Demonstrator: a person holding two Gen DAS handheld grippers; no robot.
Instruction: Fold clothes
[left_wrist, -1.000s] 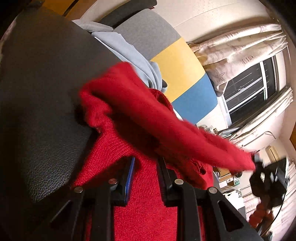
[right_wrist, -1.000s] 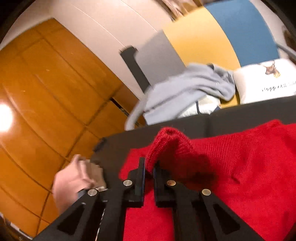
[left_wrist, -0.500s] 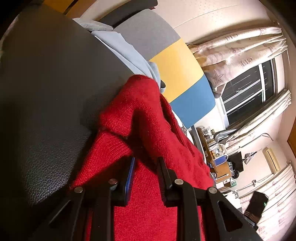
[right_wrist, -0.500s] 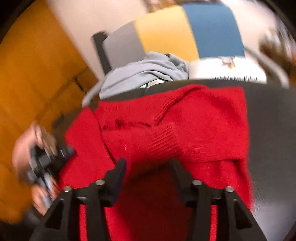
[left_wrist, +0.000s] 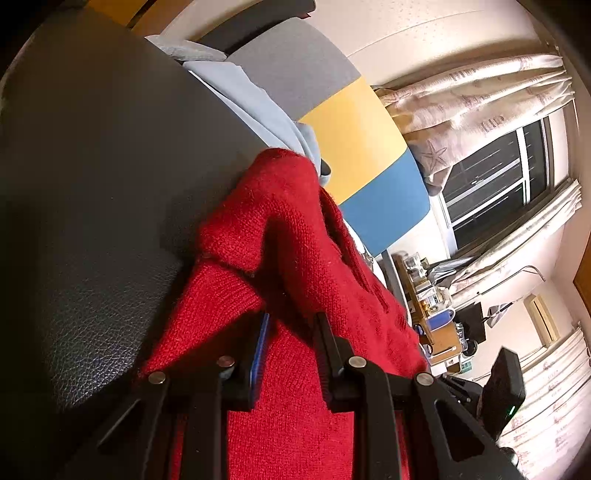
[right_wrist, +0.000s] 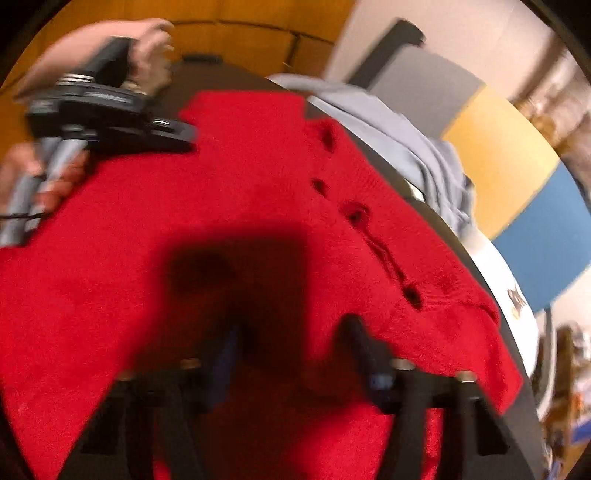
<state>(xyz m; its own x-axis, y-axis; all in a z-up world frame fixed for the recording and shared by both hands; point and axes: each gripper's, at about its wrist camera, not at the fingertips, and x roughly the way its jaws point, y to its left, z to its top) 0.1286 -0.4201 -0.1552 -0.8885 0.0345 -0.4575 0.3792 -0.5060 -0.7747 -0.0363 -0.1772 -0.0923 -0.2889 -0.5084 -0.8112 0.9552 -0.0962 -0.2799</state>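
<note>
A red knit sweater (left_wrist: 295, 236) lies on a black leather surface (left_wrist: 92, 184). In the left wrist view one edge of it is bunched and lifted. My left gripper (left_wrist: 291, 325) is shut on that thick fold, with red knit filling the gap between its fingers. In the blurred right wrist view the sweater (right_wrist: 240, 166) lies spread flat, its button placket running down the right side. My right gripper (right_wrist: 293, 339) hovers just above it, open, holding nothing. The left gripper (right_wrist: 110, 122), held by a person's hand, sits at the sweater's far left edge.
A grey-blue garment (right_wrist: 406, 147) is heaped just beyond the sweater, against a backrest with grey, yellow and blue panels (left_wrist: 354, 122). A white printed cushion (right_wrist: 513, 295) lies to the right. Curtains, a window (left_wrist: 498, 177) and a cluttered desk stand farther off.
My right gripper has let go of the red sleeve, opened wide and swung over the sweater's flat body. The sleeve now lies folded across the sweater. My left gripper kept its hold.
</note>
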